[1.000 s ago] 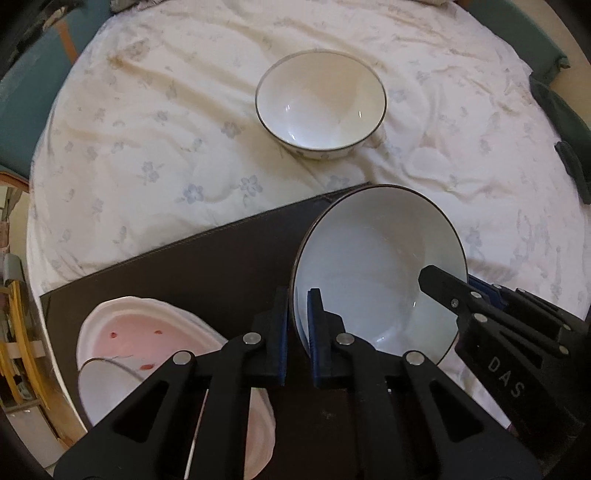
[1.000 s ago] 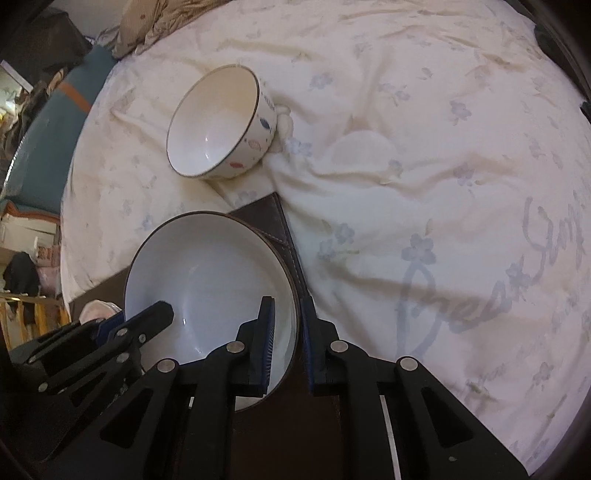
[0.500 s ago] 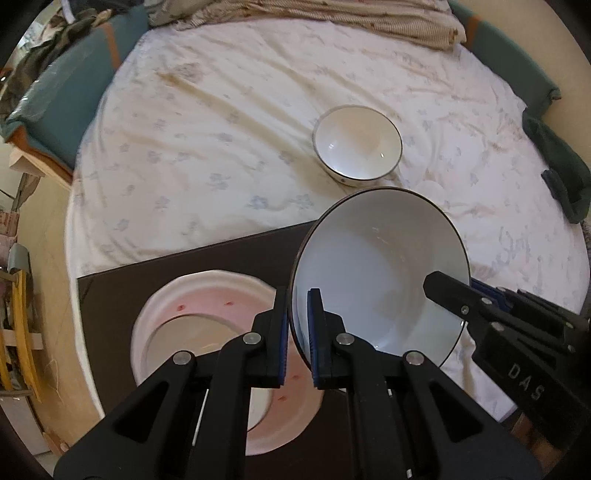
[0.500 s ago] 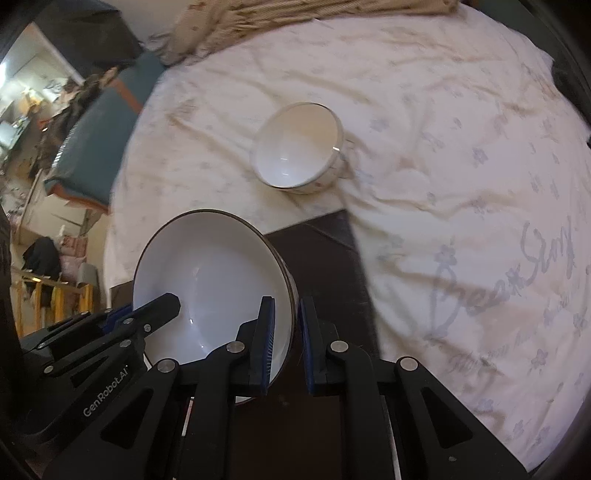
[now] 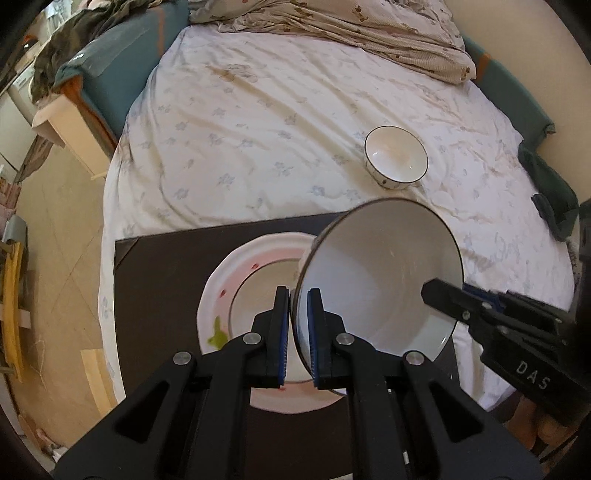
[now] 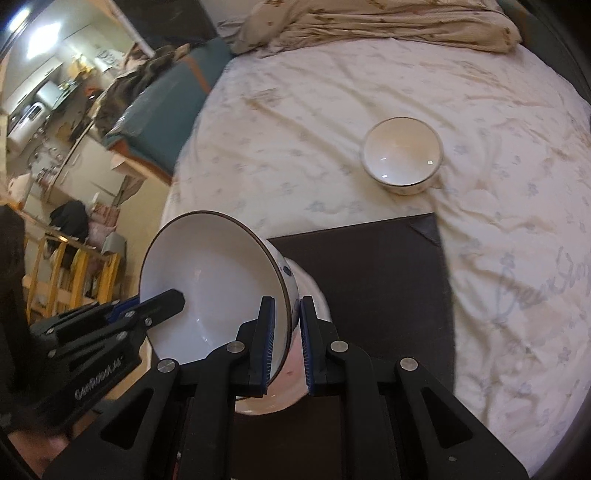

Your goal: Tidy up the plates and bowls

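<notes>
A large white bowl (image 5: 380, 280) with a dark rim hangs in the air, held from both sides. My left gripper (image 5: 297, 328) is shut on its left rim. My right gripper (image 6: 286, 339) is shut on its right rim; the bowl also shows in the right wrist view (image 6: 210, 284). Below it a pink-rimmed plate (image 5: 243, 280) with a smaller plate inside lies on a dark mat (image 5: 166, 273). A small white bowl (image 5: 396, 157) stands on the bed further off, also in the right wrist view (image 6: 402, 155).
The mat lies on a bed with a white flowered sheet (image 5: 258, 129). A crumpled beige blanket (image 5: 351, 33) lies at the far end. Dark green cloth (image 5: 550, 192) sits at the right edge. Floor and furniture lie to the left (image 6: 55, 147).
Both grippers have lifted the large bowl well up from the mat and moved it left over the pink plate. The small bowl and bed look farther away.
</notes>
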### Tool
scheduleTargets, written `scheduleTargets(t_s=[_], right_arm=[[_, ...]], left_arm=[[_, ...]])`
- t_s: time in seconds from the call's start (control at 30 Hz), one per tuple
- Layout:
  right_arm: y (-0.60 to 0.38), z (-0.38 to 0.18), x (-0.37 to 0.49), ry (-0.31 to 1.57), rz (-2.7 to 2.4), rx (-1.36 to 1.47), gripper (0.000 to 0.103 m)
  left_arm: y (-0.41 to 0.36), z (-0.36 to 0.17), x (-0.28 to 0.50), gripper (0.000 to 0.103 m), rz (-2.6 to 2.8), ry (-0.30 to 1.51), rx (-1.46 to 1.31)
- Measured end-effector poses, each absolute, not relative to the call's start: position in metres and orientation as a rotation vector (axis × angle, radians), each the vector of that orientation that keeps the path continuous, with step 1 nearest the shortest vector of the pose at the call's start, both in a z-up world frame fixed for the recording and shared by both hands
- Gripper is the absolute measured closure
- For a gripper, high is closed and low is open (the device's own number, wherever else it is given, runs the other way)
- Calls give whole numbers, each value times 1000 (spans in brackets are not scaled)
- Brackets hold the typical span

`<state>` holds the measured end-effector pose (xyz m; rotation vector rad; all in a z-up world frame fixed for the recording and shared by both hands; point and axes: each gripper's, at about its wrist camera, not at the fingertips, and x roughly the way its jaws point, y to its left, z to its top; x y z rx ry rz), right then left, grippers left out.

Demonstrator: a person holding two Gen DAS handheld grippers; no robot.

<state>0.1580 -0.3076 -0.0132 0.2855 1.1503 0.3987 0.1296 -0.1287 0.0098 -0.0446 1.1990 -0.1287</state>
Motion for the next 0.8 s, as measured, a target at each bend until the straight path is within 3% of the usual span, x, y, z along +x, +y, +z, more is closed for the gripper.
scheduleTargets(t_s=[0.8], right_arm=[[-255,-47,138,1182,409,163,88]], left_arm=[[-98,-38,126,96,-130,1213,-34]])
